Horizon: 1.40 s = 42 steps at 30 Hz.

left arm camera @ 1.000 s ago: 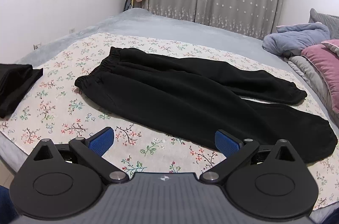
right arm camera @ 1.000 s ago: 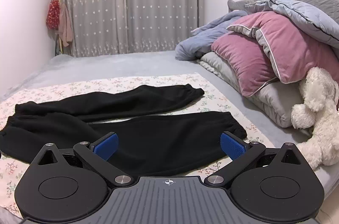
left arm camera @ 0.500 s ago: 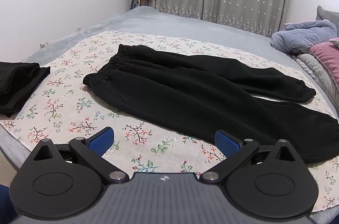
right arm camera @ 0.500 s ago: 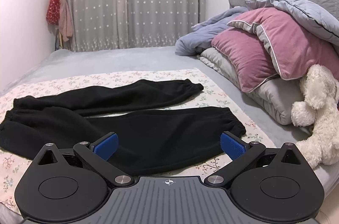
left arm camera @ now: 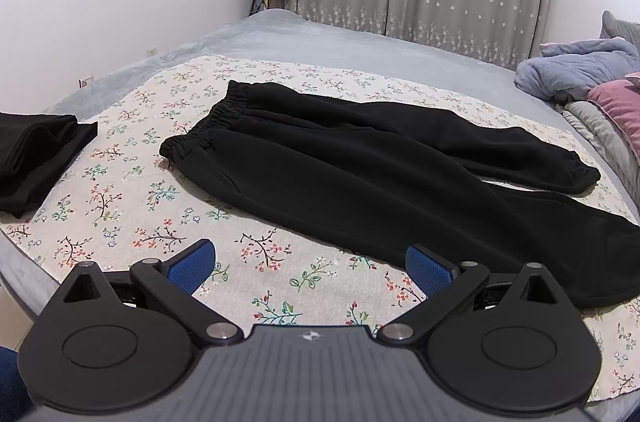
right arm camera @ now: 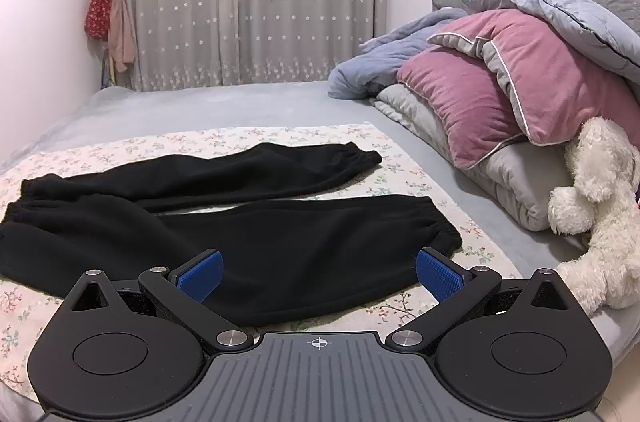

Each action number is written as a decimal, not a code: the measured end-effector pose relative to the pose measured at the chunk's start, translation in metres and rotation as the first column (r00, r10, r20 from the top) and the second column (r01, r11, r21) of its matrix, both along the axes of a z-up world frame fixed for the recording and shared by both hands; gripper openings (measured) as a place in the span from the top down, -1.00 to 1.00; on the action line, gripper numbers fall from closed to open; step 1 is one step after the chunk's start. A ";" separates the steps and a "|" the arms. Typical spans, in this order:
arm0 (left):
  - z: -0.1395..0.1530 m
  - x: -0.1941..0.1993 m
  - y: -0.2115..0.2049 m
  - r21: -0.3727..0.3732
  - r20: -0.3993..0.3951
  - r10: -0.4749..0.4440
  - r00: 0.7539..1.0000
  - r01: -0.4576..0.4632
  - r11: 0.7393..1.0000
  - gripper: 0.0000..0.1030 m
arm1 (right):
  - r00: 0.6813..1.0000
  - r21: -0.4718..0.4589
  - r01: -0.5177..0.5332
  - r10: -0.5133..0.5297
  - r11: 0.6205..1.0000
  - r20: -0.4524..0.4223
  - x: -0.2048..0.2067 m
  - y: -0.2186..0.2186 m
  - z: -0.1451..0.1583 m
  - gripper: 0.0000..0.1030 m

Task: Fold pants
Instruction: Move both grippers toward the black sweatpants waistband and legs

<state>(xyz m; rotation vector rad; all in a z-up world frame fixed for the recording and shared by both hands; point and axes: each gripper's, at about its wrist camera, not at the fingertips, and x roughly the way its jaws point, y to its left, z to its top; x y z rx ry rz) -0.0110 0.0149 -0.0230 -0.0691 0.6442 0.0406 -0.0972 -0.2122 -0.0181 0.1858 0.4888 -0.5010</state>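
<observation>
While both tools hover above the bed, nothing is gripped.
left gripper (left arm camera: 311,264): jaws spread wide, empty, over floral sheet (left arm camera: 120,190), near pants' edge
right gripper (right arm camera: 319,276): jaws spread wide, empty, above near leg
pants (left arm camera: 360,174): black, flat, unfolded, legs apart, waistband left
folded black garment (left arm camera: 32,158): far left, apart

Bare floral sheet (left arm camera: 132,198) lies open ahead of the left gripper (left arm camera: 308,268). Pillows (right arm camera: 492,102) and a plush toy (right arm camera: 600,202) crowd the right gripper's (right arm camera: 318,272) right side.
</observation>
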 end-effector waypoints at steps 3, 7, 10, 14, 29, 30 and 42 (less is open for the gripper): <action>-0.001 0.001 0.001 -0.001 0.000 0.002 1.000 -0.002 1.000 -1.00 | 1.000 0.002 -0.004 0.004 1.000 0.000 0.000 0.000 0.000 -1.00; -0.003 0.002 0.001 0.003 -0.004 0.001 1.000 -0.001 1.000 -1.00 | 1.000 0.002 -0.010 0.010 1.000 -0.009 0.002 0.000 -0.002 -1.00; -0.003 0.001 0.002 0.002 -0.007 -0.004 1.000 0.004 1.000 -1.00 | 1.000 0.002 -0.013 0.013 1.000 -0.014 0.004 0.000 -0.003 -1.00; -0.003 0.002 0.004 0.005 -0.006 -0.002 1.000 0.002 1.000 -1.00 | 1.000 0.000 -0.014 0.014 1.000 -0.014 0.004 0.000 -0.003 -1.00; -0.008 0.006 0.000 0.042 -0.014 -0.007 1.000 0.007 0.999 -1.00 | 1.000 0.002 -0.012 0.012 1.000 -0.022 0.005 0.001 -0.006 -1.00; -0.009 0.006 0.001 0.045 -0.014 -0.005 1.000 0.006 0.999 -1.00 | 1.000 0.004 -0.011 0.011 1.000 -0.023 0.005 0.001 -0.006 -1.00; -0.011 0.009 0.005 0.052 -0.018 -0.008 1.000 0.009 0.999 -1.00 | 0.998 -0.003 -0.033 0.033 0.999 -0.045 0.009 0.005 -0.010 -1.00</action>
